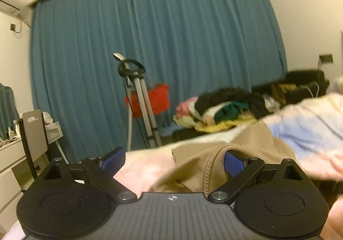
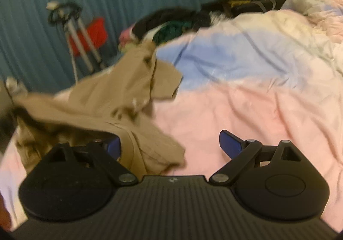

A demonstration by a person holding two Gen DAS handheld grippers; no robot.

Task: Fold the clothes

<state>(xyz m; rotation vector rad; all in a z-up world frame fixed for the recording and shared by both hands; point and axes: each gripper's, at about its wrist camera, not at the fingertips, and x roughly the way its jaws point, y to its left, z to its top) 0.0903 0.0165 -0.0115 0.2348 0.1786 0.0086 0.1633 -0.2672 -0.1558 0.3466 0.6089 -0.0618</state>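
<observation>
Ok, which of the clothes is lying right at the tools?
The tan garment, spread on the pink bedding with its edges between both tools' fingers. The other clothes, black, green and yellow, sit in a pile farther back by the curtain.

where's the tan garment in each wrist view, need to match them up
Left wrist: the tan garment fills the lower centre, its ribbed edge between the open left gripper fingers.
Right wrist: it sprawls across the left half on the pink bedding, one corner by the open right gripper.
Shared landmark: the red item against the teal curtain.
</observation>
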